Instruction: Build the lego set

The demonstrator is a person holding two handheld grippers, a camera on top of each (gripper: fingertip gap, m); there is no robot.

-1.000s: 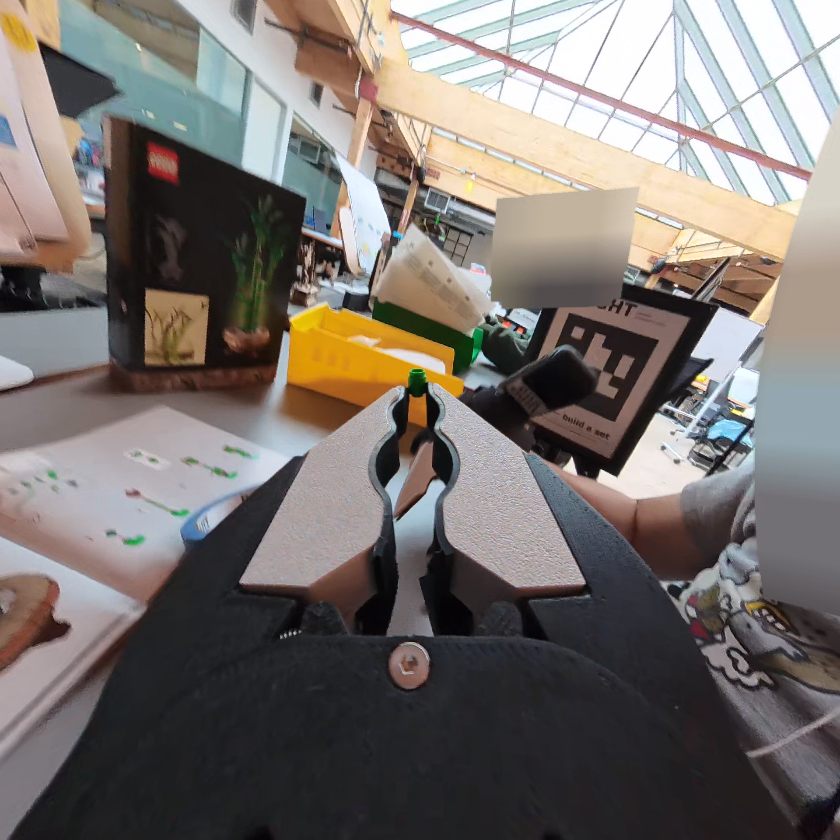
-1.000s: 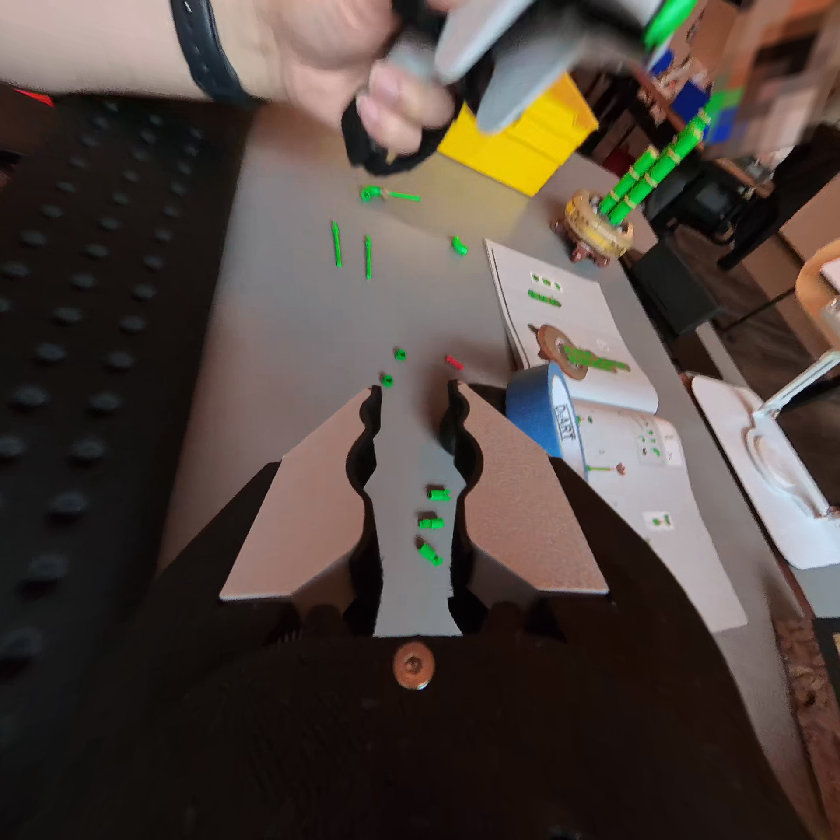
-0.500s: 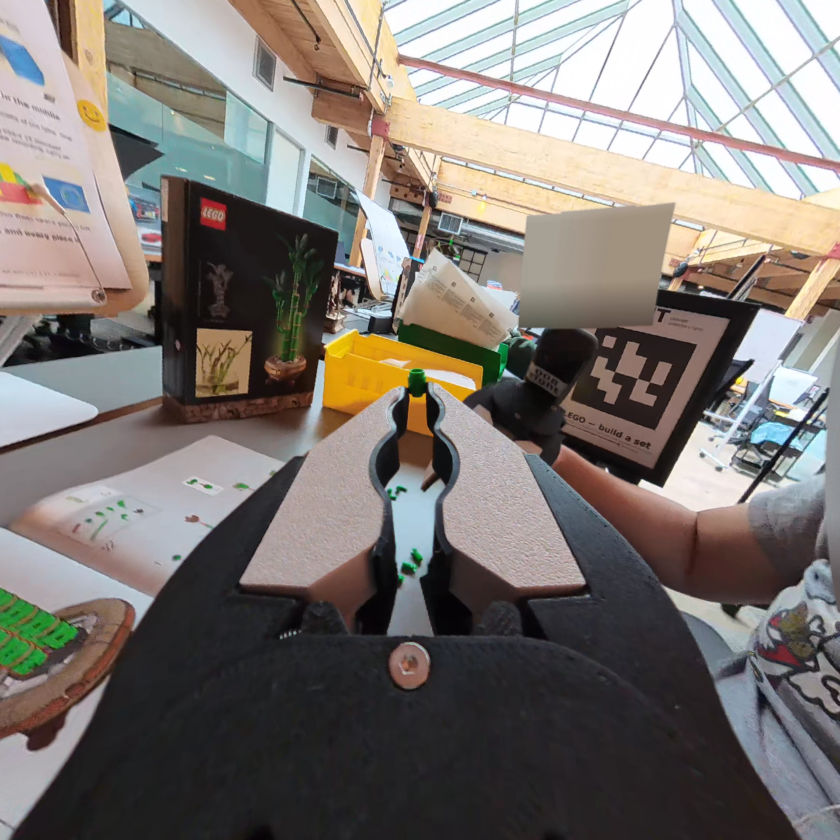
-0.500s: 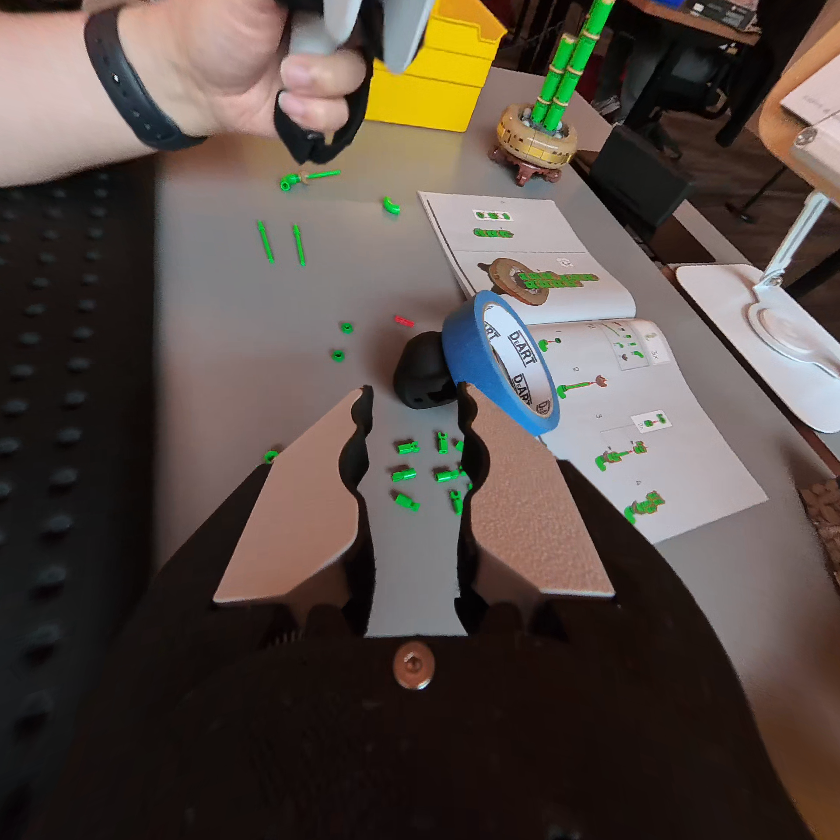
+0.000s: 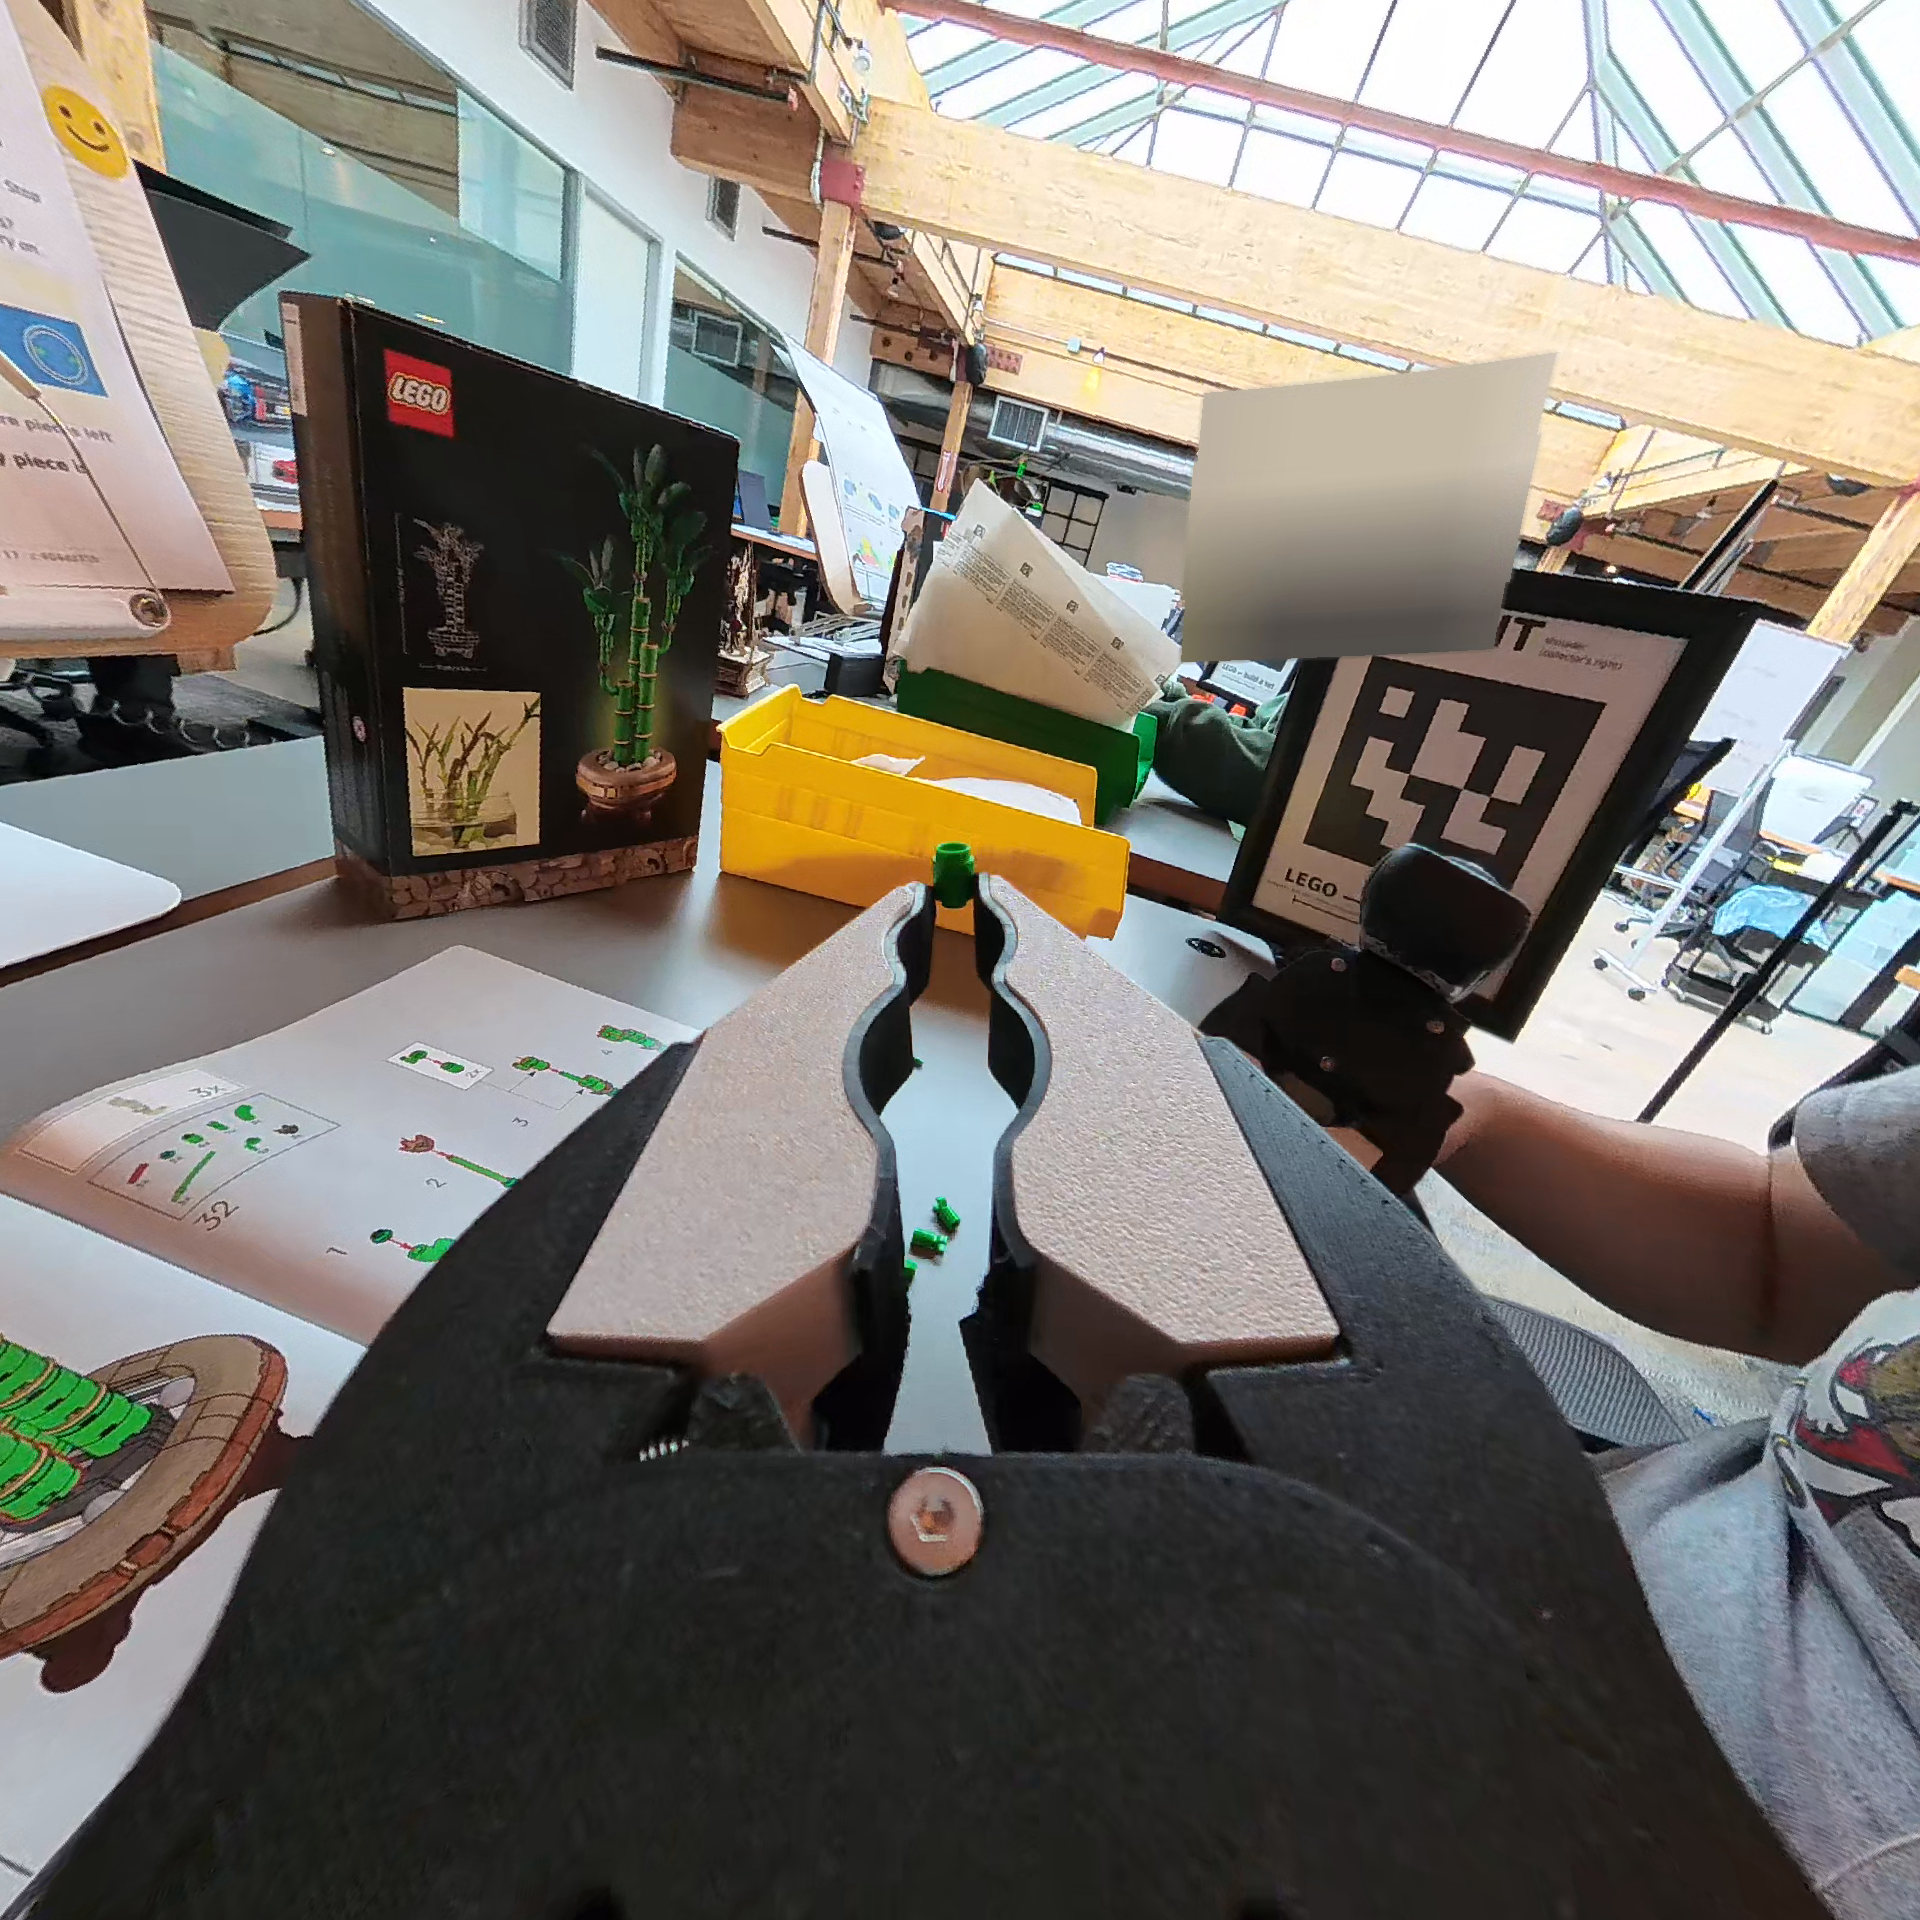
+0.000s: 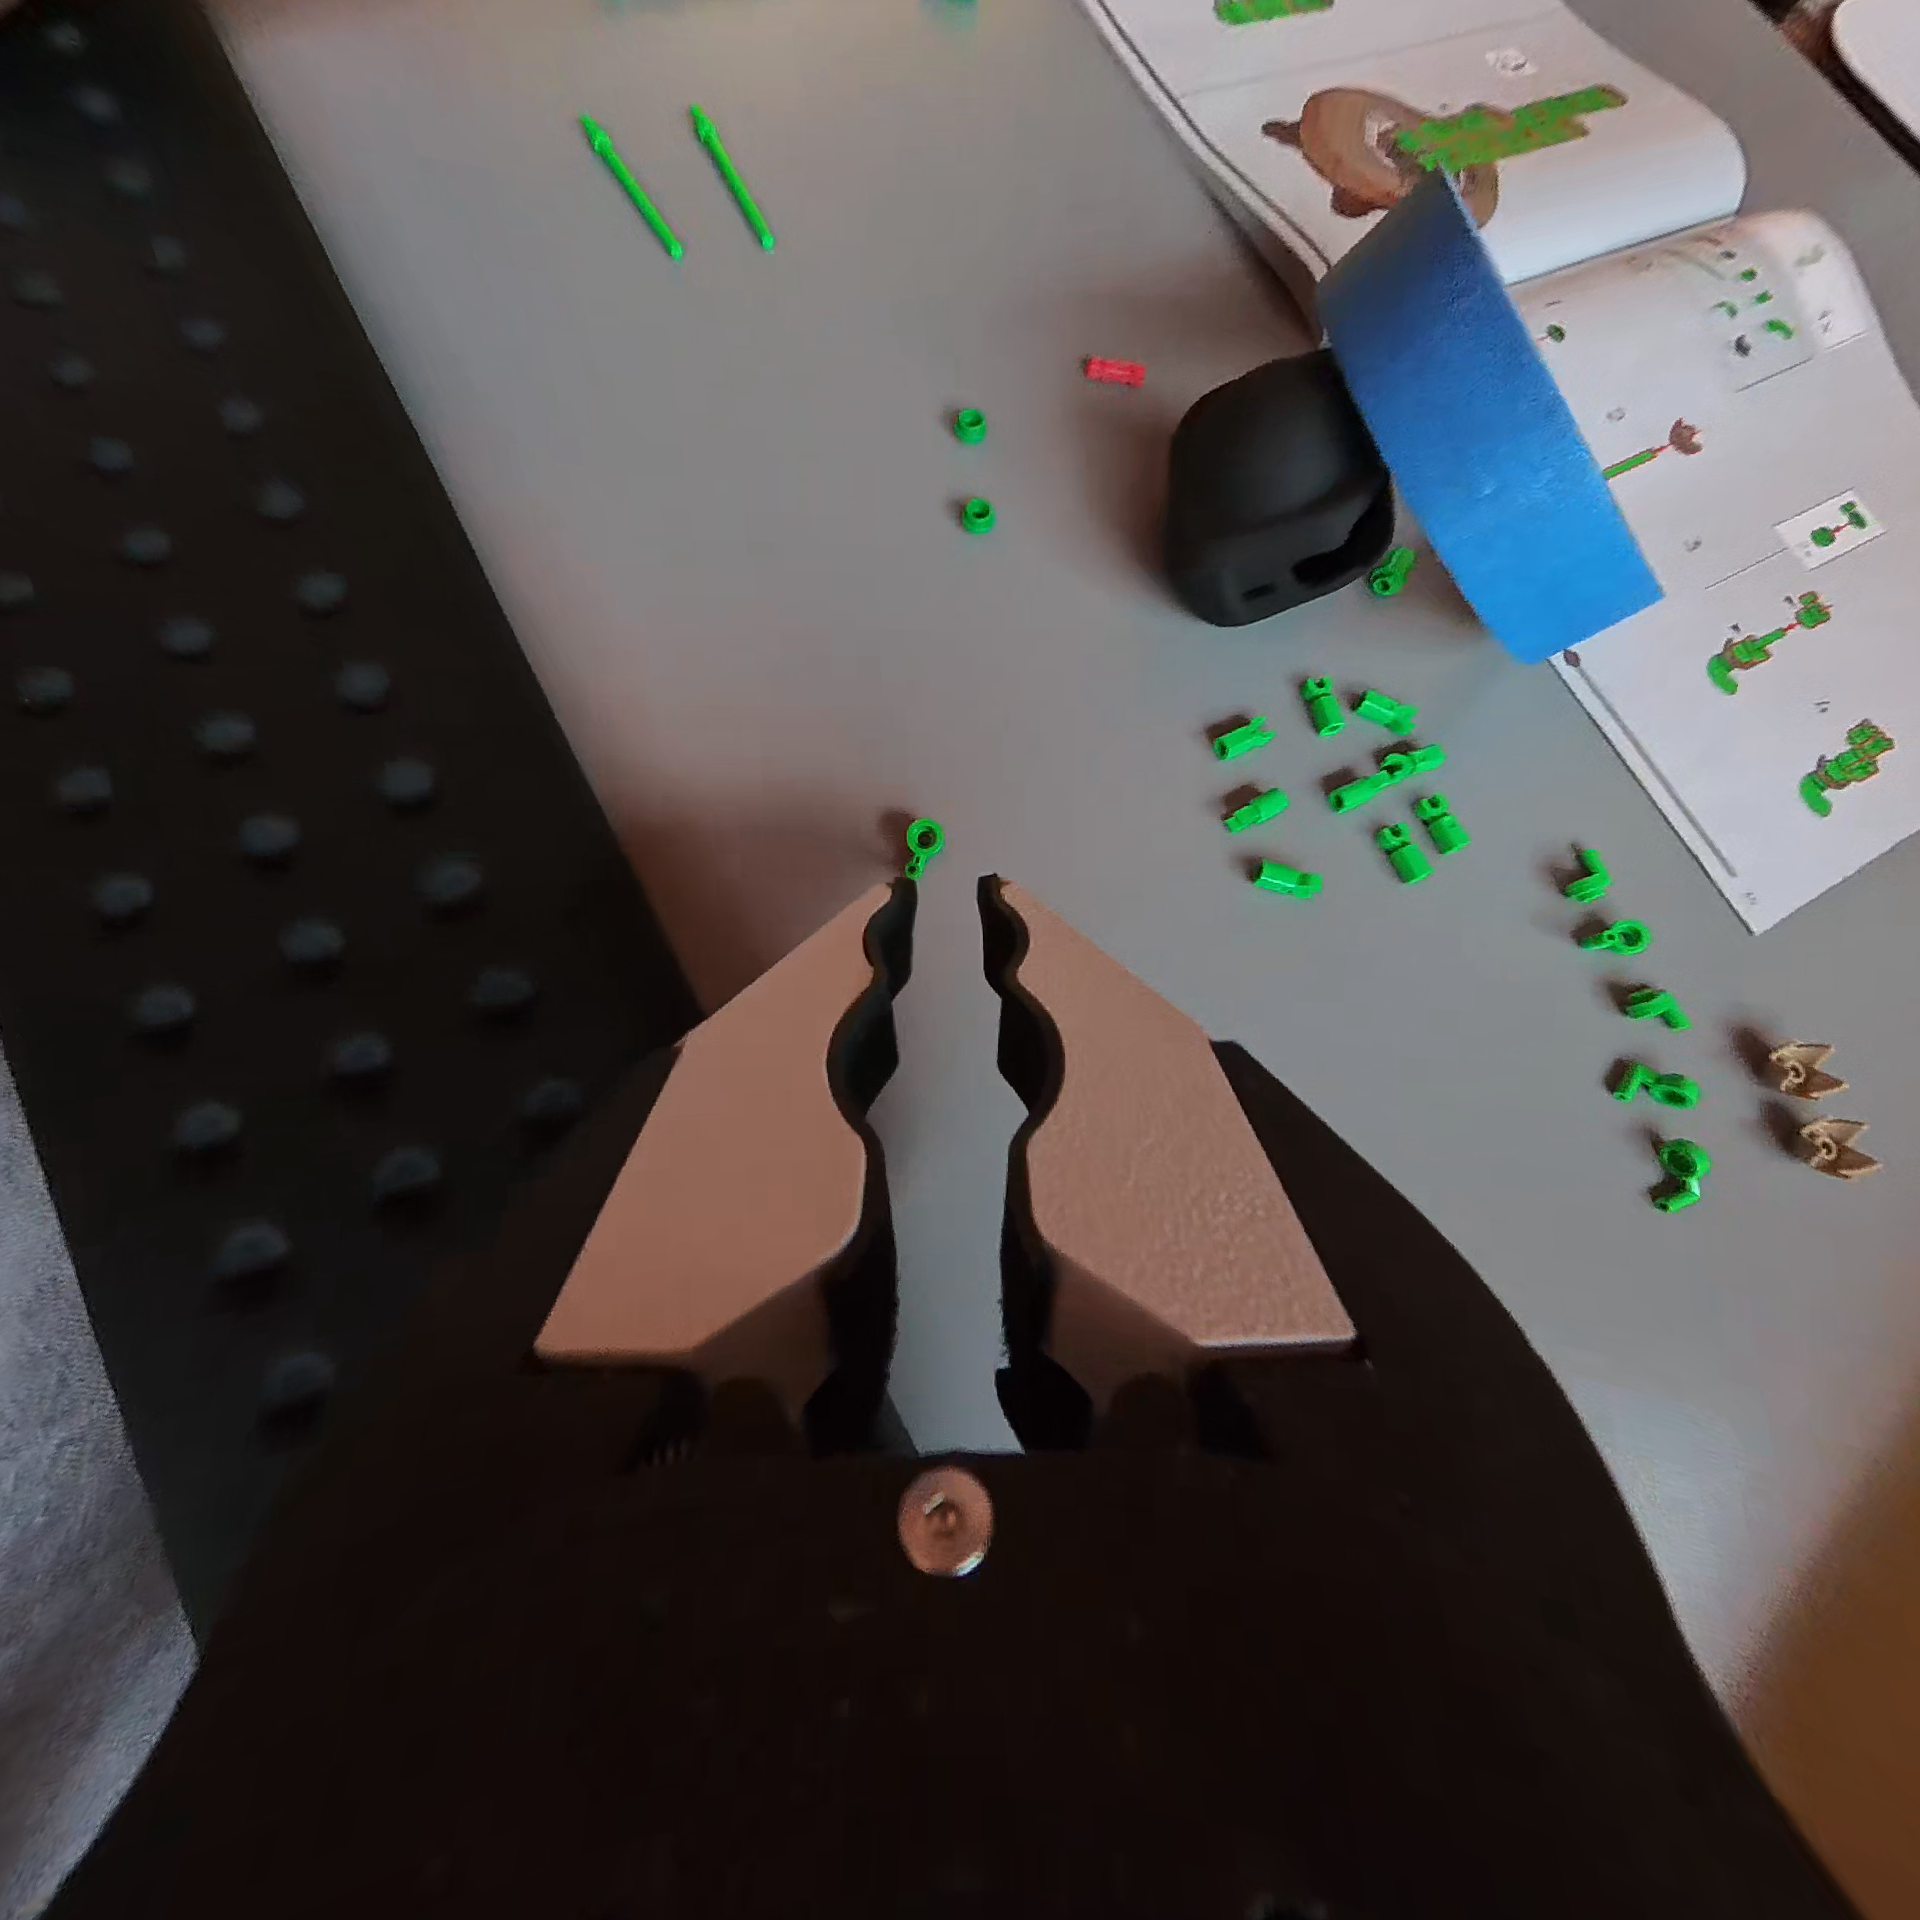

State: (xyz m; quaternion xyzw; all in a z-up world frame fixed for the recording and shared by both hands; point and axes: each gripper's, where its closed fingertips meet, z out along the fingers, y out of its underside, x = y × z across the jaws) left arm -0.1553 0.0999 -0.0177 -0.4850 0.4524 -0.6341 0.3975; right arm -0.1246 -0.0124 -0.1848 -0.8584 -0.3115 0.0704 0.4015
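Note:
My left gripper [image 5: 949,896] is shut on a small round green piece [image 5: 951,864] that sticks up from its tips, held above the grey table. Loose green pieces [image 5: 930,1236] lie on the table below it. My right gripper [image 6: 945,888] points down at the table, its jaws a narrow gap apart and empty. A green ring connector [image 6: 921,844] lies just beyond its left fingertip. To the right lies a cluster of small green connectors [image 6: 1340,779], and farther right a column of green clips [image 6: 1642,1008]. The open instruction booklet [image 5: 364,1122] also shows in the right wrist view [image 6: 1714,343].
Two green studs [image 6: 968,424], a red pin [image 6: 1114,370], two green rods [image 6: 675,182] and tan pieces [image 6: 1808,1101] lie about. A blue tape roll [image 6: 1475,436] leans on a black object [image 6: 1268,509]. A black studded mat [image 6: 208,623] borders the left. The set box [image 5: 520,665], yellow bin [image 5: 904,821] and framed sign [image 5: 1455,790] stand behind. One gripper's finger ends stand about 20 cm off the other's.
My right gripper has come down closer to the table and moved toward its near left, and its jaws have narrowed. My left gripper has kept hold of the green piece and shifted only slightly.

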